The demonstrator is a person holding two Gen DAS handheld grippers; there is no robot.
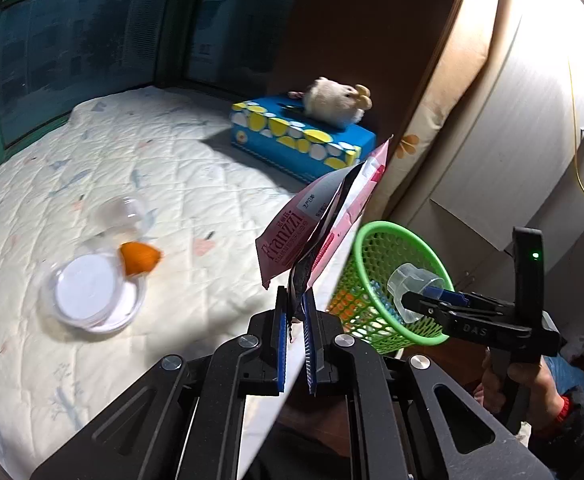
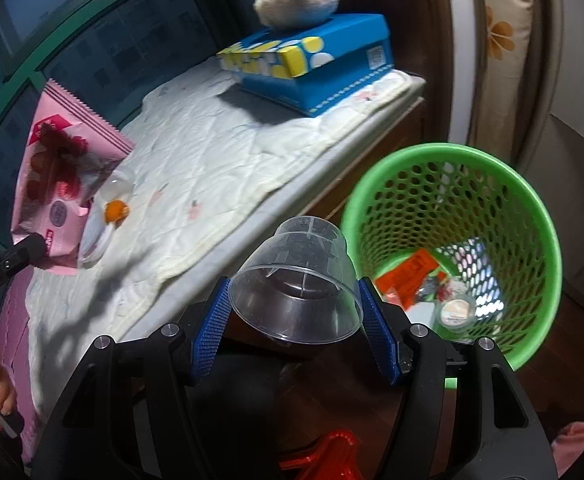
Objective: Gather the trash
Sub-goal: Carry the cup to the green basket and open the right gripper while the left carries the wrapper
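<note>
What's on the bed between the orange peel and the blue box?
Nothing: only bare quilt between peel and box, seen in the right wrist view.

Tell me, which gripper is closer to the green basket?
Right. The right gripper, holding a clear cup, sits right beside the basket rim. The left gripper, pinching a pink wrapper, is over the bed edge.

Quilted bed w/ a clear lidded tub, orange bit & blue tissue box lying on it.
</note>
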